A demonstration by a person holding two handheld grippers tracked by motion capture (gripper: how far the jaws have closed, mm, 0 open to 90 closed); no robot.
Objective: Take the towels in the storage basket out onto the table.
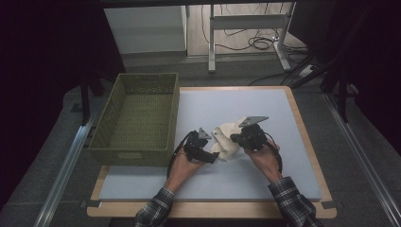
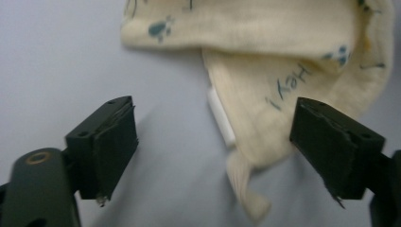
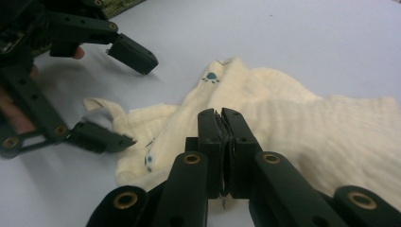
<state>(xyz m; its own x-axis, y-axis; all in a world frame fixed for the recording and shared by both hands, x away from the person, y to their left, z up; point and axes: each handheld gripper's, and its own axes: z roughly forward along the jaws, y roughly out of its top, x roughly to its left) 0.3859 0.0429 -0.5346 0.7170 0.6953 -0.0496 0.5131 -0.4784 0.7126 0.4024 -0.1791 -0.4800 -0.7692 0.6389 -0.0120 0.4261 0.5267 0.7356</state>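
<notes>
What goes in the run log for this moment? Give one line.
left gripper: open over cream cloth corner | right gripper: shut above the cloth | green basket: left of cloth

Cloth (image 1: 229, 138) lies on the worktop (image 1: 288, 179) between the two tongs, touching neither pad of the left tongs (image 1: 213, 158), whose jaws stand apart either side of its near corner. Right tongs (image 1: 239, 138) sit just right of the cloth, over its edge. Basket (image 1: 137, 118) stands on the worktop left of the left tongs, well apart from the cloth.
</notes>
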